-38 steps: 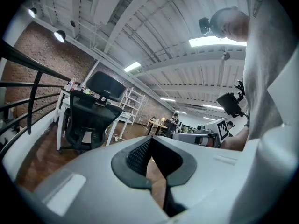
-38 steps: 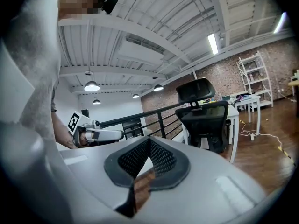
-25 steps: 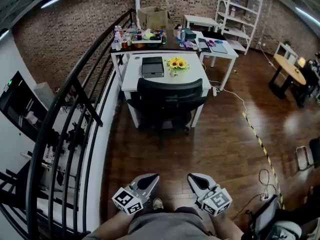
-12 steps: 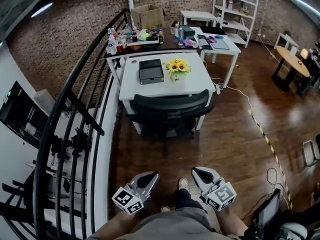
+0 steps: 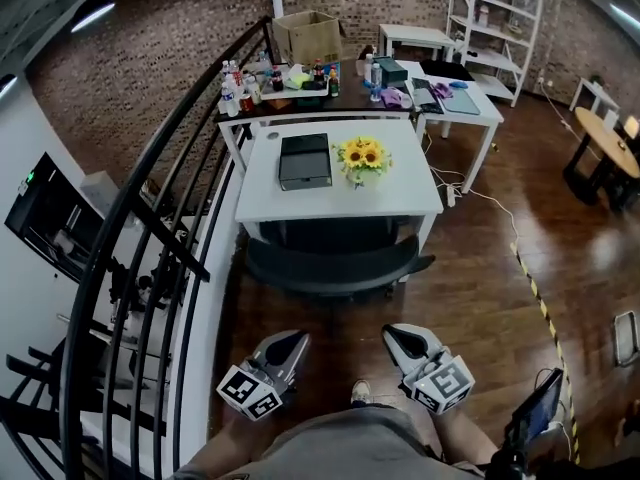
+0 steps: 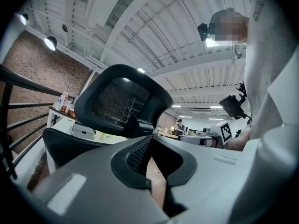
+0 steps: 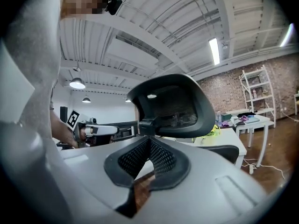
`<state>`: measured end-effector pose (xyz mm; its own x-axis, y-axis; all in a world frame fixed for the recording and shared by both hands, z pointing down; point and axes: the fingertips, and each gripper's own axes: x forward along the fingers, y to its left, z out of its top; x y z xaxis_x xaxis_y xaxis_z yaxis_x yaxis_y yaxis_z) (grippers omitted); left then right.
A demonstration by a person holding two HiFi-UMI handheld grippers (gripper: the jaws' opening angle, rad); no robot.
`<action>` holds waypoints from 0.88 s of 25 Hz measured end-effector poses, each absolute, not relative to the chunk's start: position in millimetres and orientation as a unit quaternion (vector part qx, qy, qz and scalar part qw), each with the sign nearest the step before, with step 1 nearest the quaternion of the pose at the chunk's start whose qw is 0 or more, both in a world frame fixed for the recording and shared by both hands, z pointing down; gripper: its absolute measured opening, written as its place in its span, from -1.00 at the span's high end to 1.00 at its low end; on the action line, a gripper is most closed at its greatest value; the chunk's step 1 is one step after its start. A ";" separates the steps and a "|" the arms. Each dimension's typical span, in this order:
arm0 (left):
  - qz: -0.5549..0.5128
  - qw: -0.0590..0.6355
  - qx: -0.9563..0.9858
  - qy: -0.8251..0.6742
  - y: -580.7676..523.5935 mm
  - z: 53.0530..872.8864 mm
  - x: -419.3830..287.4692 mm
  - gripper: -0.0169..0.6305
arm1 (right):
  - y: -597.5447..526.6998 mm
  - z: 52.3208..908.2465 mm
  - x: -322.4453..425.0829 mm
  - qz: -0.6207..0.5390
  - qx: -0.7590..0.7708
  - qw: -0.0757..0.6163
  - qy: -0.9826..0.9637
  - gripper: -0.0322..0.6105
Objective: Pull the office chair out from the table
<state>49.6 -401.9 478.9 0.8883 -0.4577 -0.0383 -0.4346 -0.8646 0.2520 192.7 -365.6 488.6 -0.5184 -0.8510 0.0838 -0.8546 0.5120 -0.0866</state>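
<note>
Office chair [image 5: 335,265] under white table [image 5: 400,193]; bottles [image 5: 235,93], labels illegibly small

The office chair [image 5: 335,263] has a black open-weave mesh back set in a smooth, matt black plastic frame. The counter [image 5: 400,193] is smooth and white with a dull sheen. The floor [image 5: 480,298] is dark wood planking, polished and glossy, with light reflecting off it. The wall [image 5: 150,58] is rough bare brick. The railing [image 5: 150,218] is black-painted metal tube. A box [image 5: 308,36] is plain brown cardboard. The left gripper [image 5: 288,340] and right gripper [image 5: 398,334] have matt grey plastic shells. Their fingers [image 7: 161,158] carry black pads with a fine dimpled texture.
</note>
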 end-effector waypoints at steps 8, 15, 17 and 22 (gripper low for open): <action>-0.052 0.116 0.956 -0.264 -453.8 478.4 61.6 0.94 | -415.8 490.8 214.4 0.056 0.475 0.020 -0.878 0.88; -0.039 0.114 0.962 -0.246 -478.0 472.2 64.1 0.94 | -435.8 487.8 221.4 0.061 0.495 0.022 -0.866 0.88; -0.035 0.107 0.963 -0.245 -483.4 469.5 59.8 0.94 | -437.3 484.7 224.3 0.054 0.500 0.029 -0.864 0.88; -0.014 0.065 0.959 -0.275 -505.8 464.9 29.4 0.94 | -442.1 480.2 257.0 0.029 0.527 0.062 -0.847 0.88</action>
